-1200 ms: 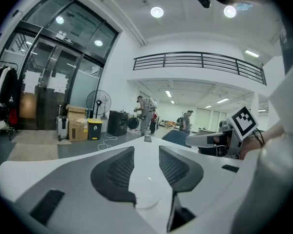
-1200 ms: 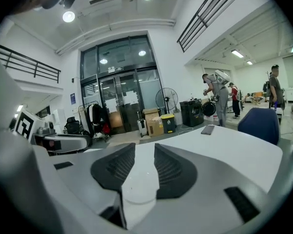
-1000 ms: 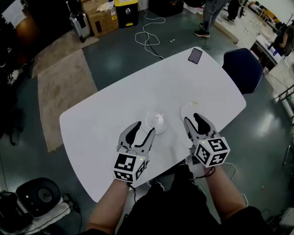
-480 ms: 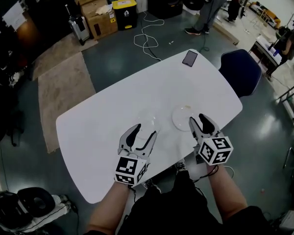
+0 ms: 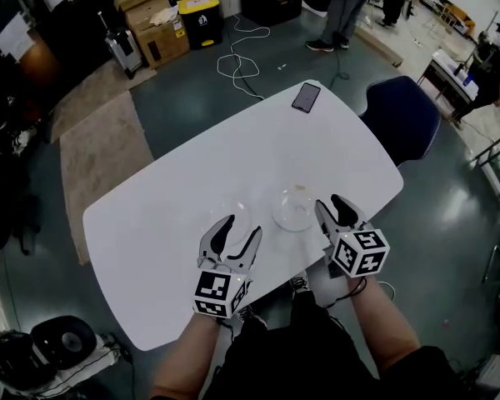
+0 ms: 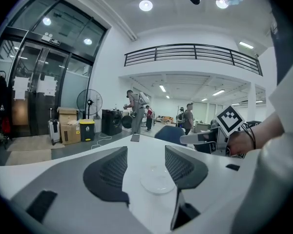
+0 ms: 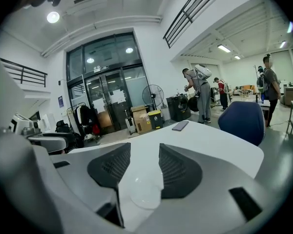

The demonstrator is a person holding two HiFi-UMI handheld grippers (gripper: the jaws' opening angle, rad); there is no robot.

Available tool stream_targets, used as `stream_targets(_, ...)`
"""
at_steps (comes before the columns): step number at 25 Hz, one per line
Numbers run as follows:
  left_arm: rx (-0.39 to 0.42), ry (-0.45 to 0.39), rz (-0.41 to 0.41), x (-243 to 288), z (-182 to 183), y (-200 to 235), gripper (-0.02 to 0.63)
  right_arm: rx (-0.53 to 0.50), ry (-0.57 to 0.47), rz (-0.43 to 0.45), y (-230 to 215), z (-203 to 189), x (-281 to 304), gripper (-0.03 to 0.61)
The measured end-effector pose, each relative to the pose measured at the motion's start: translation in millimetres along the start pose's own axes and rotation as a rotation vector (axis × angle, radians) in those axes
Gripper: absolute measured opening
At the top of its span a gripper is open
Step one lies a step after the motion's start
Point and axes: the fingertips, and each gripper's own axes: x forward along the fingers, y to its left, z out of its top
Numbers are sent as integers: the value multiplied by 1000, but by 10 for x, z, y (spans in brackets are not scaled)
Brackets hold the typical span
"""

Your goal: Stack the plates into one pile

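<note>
The left gripper (image 5: 238, 232) sits at the near left of the white table (image 5: 150, 215). Its jaws have just been opening and now stand released and wide, with nothing pinched between them. One clear plate (image 6: 157, 179) lies flat on the table just beyond the tips, in line with the gap. A second clear plate (image 5: 293, 209) rests a little to its right, apart from the first, so no pile exists yet. The right gripper (image 5: 334, 210) is just beside that second plate, its jaws also parted and gripping nothing, and its own view shows the plate low in the gap. The main risk, as I judge it, is the plates themselves: they are transparent, shallow and lying flat on a smooth top, so a jaw coming in slightly high would ride over the rim and close on air. One coming in low would shove the plate along the table rather than catch it. Both plates sit toward the near edge, so a push that way could send one off. A plate held by one rim alone would likely droop or slip out when lifted, and could land off-centre or knock the other. With the two grippers this near each other, reaching together could also make them clash
</note>
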Motion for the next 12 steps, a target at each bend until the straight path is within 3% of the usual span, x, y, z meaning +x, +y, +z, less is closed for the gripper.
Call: stream_targets(12, -45, 64, 32, 657, -368, -190, 242, 4, 125, 27, -667, -366, 373, 193)
